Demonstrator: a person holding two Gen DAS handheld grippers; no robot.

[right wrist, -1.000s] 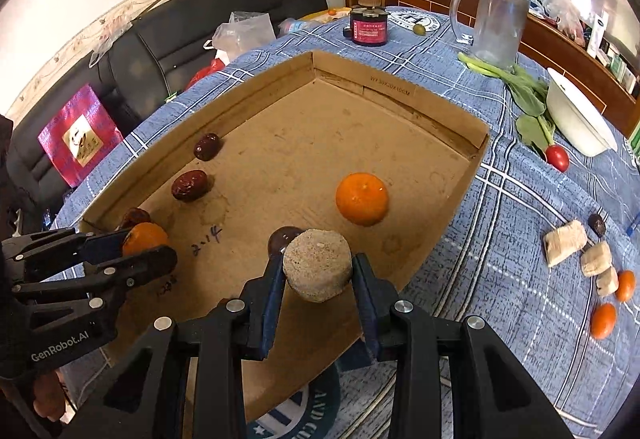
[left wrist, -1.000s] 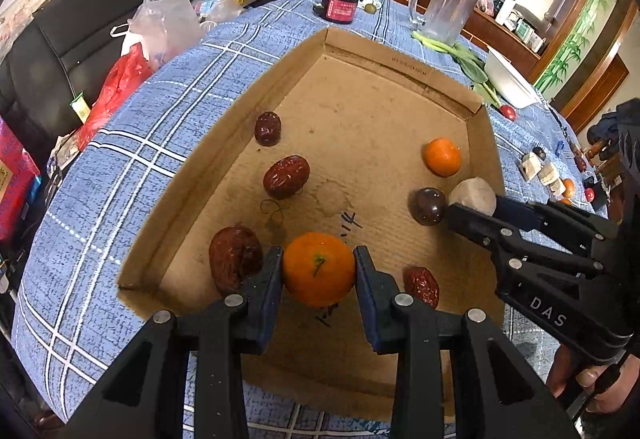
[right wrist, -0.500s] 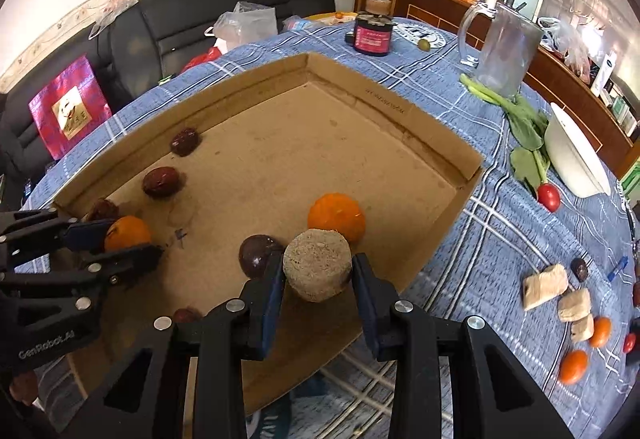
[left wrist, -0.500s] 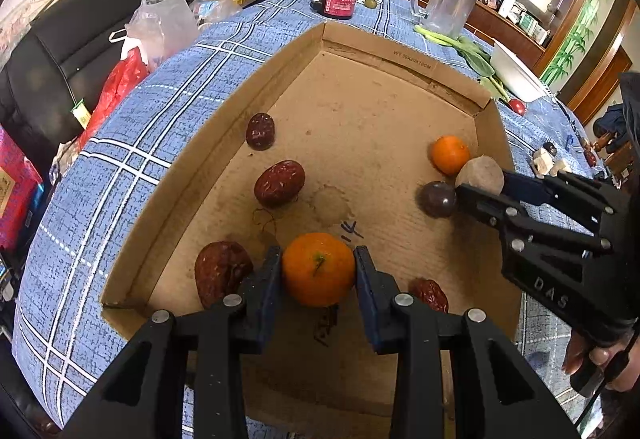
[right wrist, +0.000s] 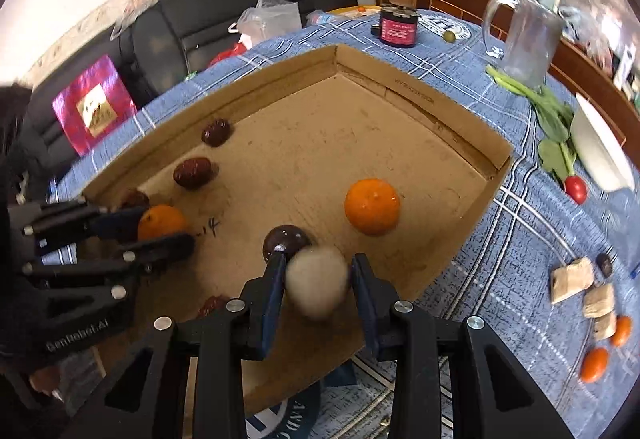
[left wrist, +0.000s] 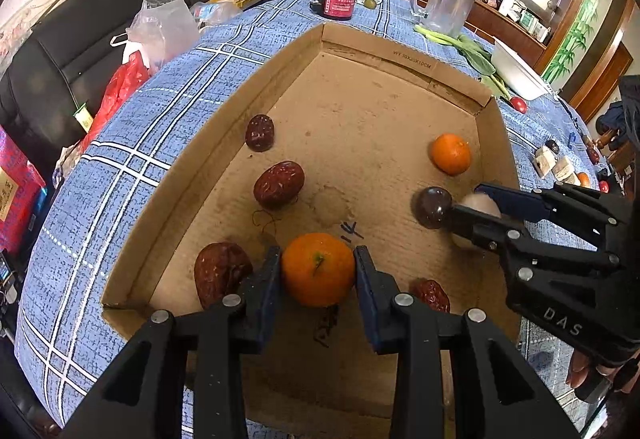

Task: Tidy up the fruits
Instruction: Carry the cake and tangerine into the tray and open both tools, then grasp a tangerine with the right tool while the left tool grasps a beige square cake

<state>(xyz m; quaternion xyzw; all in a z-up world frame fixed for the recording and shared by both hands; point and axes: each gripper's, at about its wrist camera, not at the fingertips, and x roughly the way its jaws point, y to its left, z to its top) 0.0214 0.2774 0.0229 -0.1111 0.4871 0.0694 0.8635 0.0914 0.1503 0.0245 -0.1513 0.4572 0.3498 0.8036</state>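
Note:
A shallow cardboard tray (left wrist: 400, 55) lies on the blue checked cloth. Low over its near end, my left gripper (left wrist: 316, 263) is shut on an orange tangerine (left wrist: 318, 269); this gripper (right wrist: 160, 227) also shows at the left of the right wrist view. My right gripper (right wrist: 316, 271) is shut on a pale round piece (right wrist: 316, 279), blurred, right beside a dark round fruit (right wrist: 286, 239). A second tangerine (right wrist: 372, 205) sits near the tray's right wall. Red dates (left wrist: 279, 184) lie along the left side, one (left wrist: 220, 275) beside my left finger.
A glass pitcher (left wrist: 448, 3) and a red-labelled jar (left wrist: 338, 1) stand beyond the tray. To its right are greens (right wrist: 548, 115), a white bowl (right wrist: 600, 155), pale chunks (right wrist: 572, 279) and small orange fruits (right wrist: 594, 363). Plastic bags (left wrist: 160, 27) sit at the table's left edge.
The right gripper has rolled a little with the pale piece, which now shows blurred close to the dark fruit. The left gripper keeps the tangerine and has barely shifted.

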